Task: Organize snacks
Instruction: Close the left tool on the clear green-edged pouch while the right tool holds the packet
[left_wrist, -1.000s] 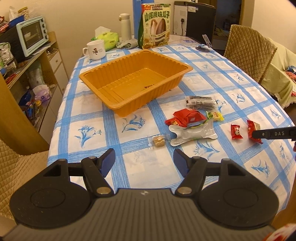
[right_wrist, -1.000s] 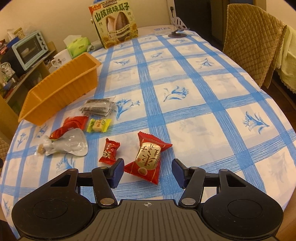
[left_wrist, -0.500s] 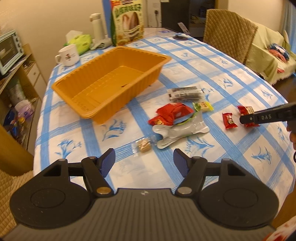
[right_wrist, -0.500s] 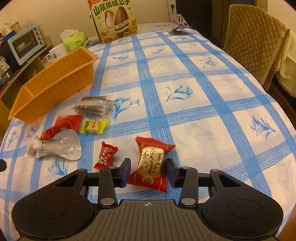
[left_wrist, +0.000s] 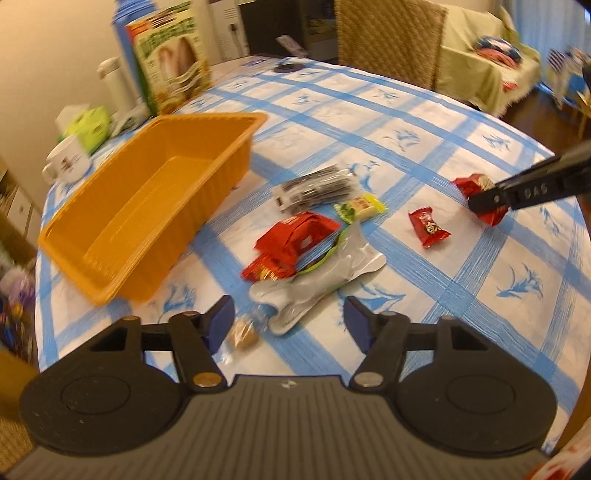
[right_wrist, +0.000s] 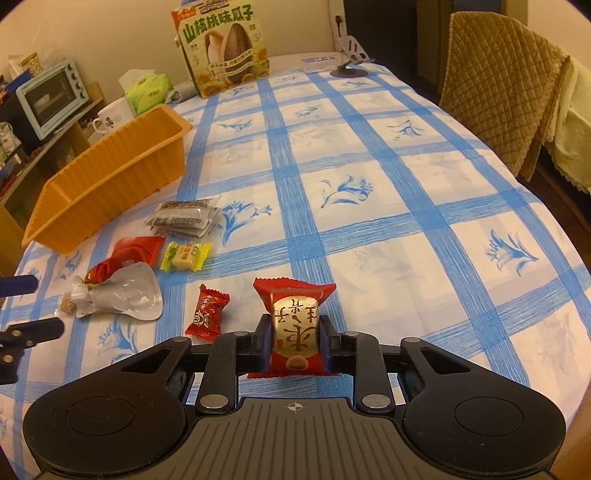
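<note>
Left wrist view, change: the left gripper has swung in over the near end of the snack pile, jaws spread wide and holding nothing; half a second ago the small tan sweet lay well ahead of it, and now it sits just inside the left finger.
Left wrist view, pile: a silver pouch lies between the fingers and slightly beyond, overlapped by a red packet; farther off lie a dark packet and a yellow-green candy, with a small red candy to the right.
Left wrist view, container: the orange tray, far left of the pile, shows a bare floor; no snack is in it.
Right wrist view, change: the right gripper, open around the snack a second ago, is now clamped on the red-and-gold snack, which stands upright between the jaws at the near edge of the table.
Right wrist view, container: only the tray's outer wall shows, far left, well apart from the held snack.
Meaning: first pick looks secured; judged from this, carrying to the tray comes next, with nothing yet sorted.
</note>
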